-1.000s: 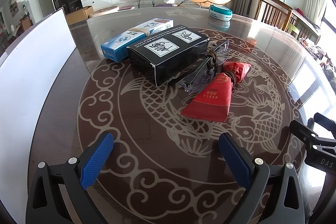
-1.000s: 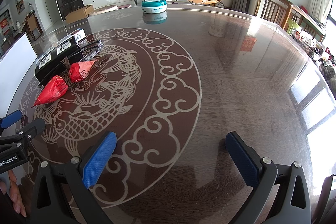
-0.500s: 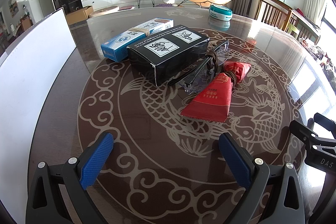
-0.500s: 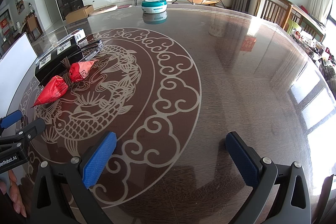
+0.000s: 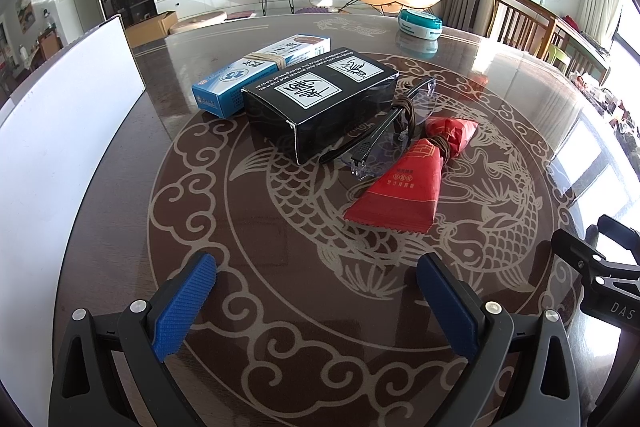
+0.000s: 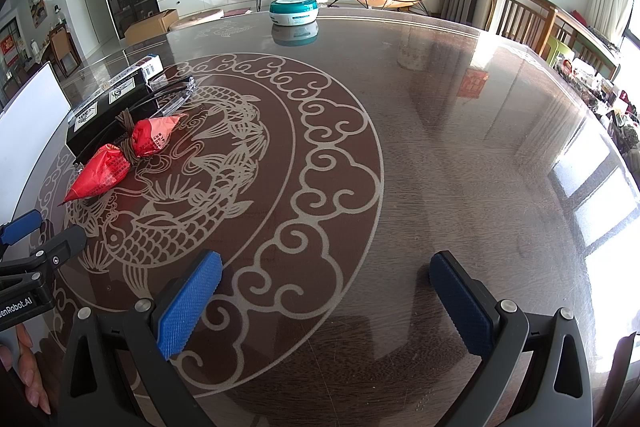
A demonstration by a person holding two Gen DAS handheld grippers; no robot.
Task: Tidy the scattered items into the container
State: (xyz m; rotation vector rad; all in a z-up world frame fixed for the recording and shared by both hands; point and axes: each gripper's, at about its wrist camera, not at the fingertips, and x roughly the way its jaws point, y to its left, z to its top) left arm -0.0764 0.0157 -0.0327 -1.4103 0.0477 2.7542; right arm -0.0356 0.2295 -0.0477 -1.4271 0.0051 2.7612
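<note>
A black box (image 5: 320, 101) lies mid-table with a blue-and-white box (image 5: 260, 69) behind it. Clear safety glasses (image 5: 384, 131) lean against the black box. A red packet (image 5: 404, 183) tied with a brown cord lies to their right. My left gripper (image 5: 316, 301) is open and empty, hovering in front of these items. My right gripper (image 6: 326, 297) is open and empty over the bare table, with the red packet (image 6: 120, 155), the black box (image 6: 104, 111) and the left gripper (image 6: 24, 267) at its left. A white container wall (image 5: 60, 147) stands on the left.
A teal and white round tin (image 6: 294, 11) sits at the far side of the round glass-topped table (image 6: 460, 147). Wooden chairs (image 5: 528, 23) stand at the right. The white container (image 6: 28, 119) borders the table's left side.
</note>
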